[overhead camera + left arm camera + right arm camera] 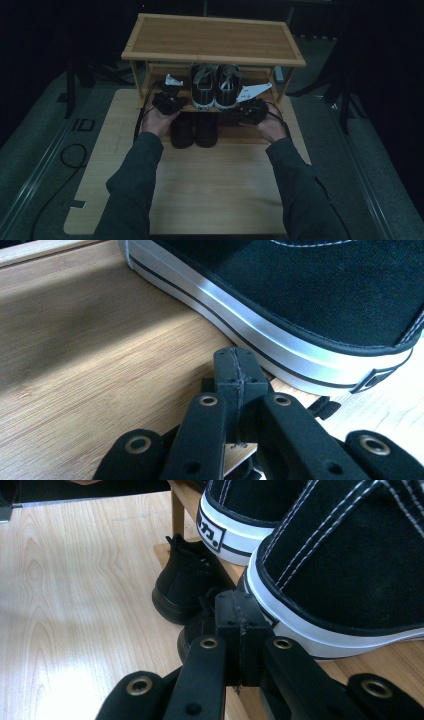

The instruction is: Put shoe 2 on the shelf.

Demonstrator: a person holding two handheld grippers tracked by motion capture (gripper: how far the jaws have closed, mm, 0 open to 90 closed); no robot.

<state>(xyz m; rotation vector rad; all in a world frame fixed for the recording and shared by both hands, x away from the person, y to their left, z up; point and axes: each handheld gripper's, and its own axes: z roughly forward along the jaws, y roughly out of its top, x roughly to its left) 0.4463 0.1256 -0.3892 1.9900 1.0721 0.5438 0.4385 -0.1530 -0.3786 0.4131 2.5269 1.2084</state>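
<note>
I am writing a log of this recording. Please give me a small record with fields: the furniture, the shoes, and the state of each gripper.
furniture: wooden shoe rack standing on a wooden table
middle shelf: pair of black canvas sneakers with white soles
lowest level: pair of black shoes
left gripper: shut, nothing between its jaws, tips close beside the white sole of a sneaker
right gripper: shut, nothing between its jaws, close to the other sneaker's heel end

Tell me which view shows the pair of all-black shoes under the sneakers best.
The high view: both black shoes stand side by side on the rack's lower level, between the hands. The right gripper view catches them obliquely behind its shut fingers. The left gripper view has a sneaker's white sole instead.
</note>
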